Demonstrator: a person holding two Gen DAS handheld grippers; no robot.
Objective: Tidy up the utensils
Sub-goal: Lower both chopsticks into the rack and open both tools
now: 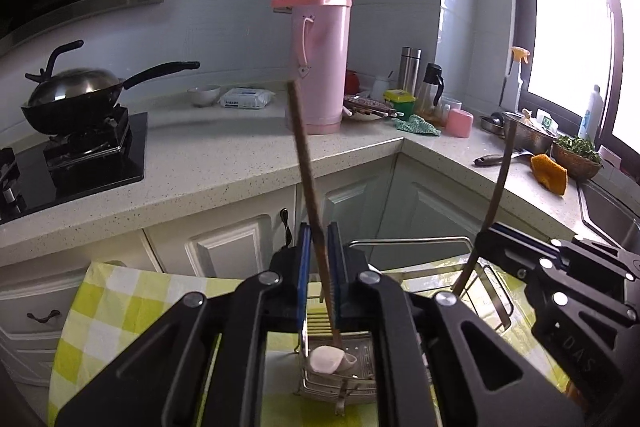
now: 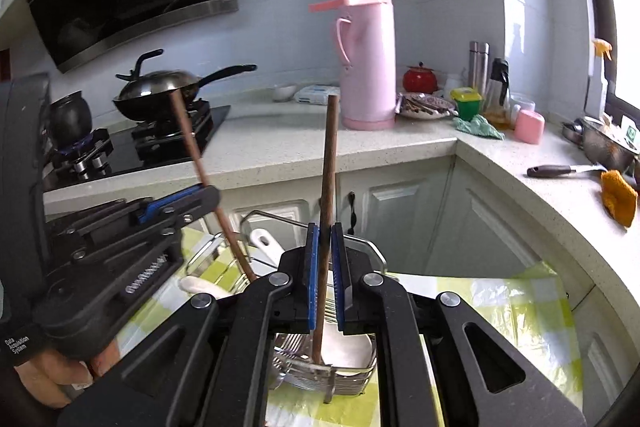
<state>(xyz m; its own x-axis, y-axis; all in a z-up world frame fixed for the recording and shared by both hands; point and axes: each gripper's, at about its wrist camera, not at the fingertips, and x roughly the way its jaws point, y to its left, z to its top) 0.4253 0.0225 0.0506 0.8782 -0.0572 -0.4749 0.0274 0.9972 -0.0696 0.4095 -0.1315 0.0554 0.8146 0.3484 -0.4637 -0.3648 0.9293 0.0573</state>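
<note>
My left gripper (image 1: 320,267) is shut on a brown chopstick (image 1: 308,179) that stands nearly upright, its lower end in a wire utensil rack (image 1: 352,367) beside a white ceramic spoon (image 1: 330,359). My right gripper (image 2: 324,263) is shut on a second brown chopstick (image 2: 329,163), also upright, its lower end inside the rack (image 2: 320,375) next to a white dish (image 2: 344,351). The right gripper (image 1: 504,239) shows at the right of the left wrist view with its chopstick (image 1: 498,187). The left gripper (image 2: 192,199) shows at the left of the right wrist view with its chopstick (image 2: 192,151).
The rack stands on a yellow-green checked cloth (image 1: 104,311). Behind are white cabinets (image 1: 224,247) and a speckled counter (image 1: 224,155) with a pink thermos (image 1: 320,59), a wok on a stove (image 1: 76,95), a plate of chopsticks (image 2: 426,105), cups, bottles and a sink (image 1: 612,215).
</note>
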